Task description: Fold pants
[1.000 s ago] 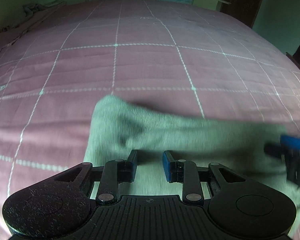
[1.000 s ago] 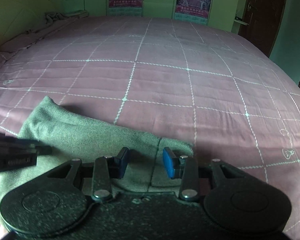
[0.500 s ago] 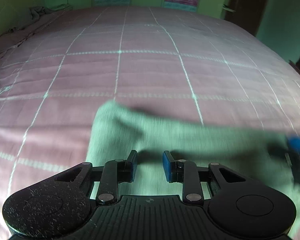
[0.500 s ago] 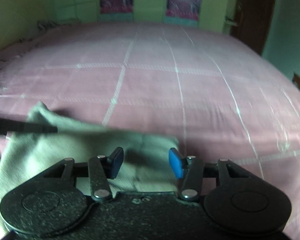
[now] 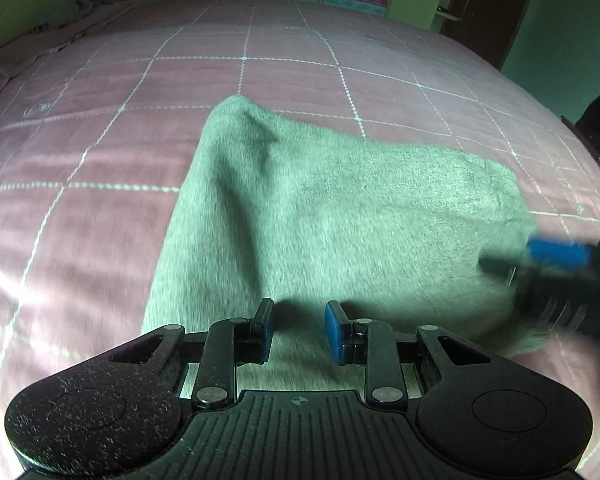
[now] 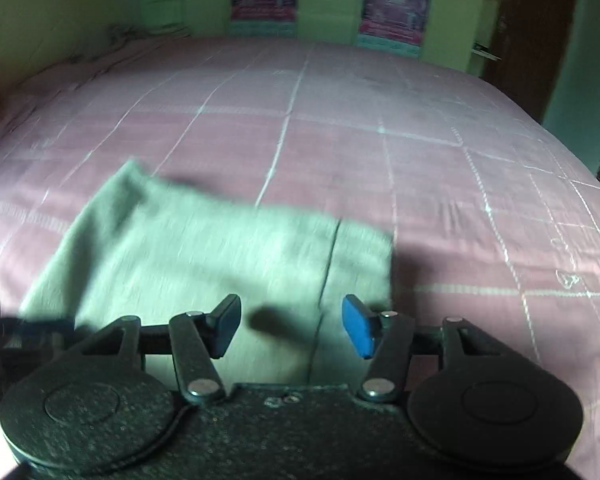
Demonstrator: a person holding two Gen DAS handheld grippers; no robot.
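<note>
The grey-green pants (image 5: 340, 216) lie folded into a compact block on the pink bed; they also show in the right wrist view (image 6: 204, 252), with a seam near the right end. My left gripper (image 5: 298, 330) is open and empty, above the near edge of the pants. My right gripper (image 6: 290, 326) is open wide and empty, above the right part of the pants. The right gripper also shows blurred at the right edge of the left wrist view (image 5: 556, 258). The left gripper shows dark at the left edge of the right wrist view (image 6: 4, 328).
The pink quilted bedspread (image 5: 140, 92) with white grid lines spreads all around. A crumpled cloth (image 5: 88, 0) lies at the far left corner. Posters (image 6: 396, 0) hang on the green wall. A dark door (image 5: 488, 4) stands at the far right.
Both grippers have risen and pulled back from the pants. The right gripper's jaws have opened wider. The pants lie still.
</note>
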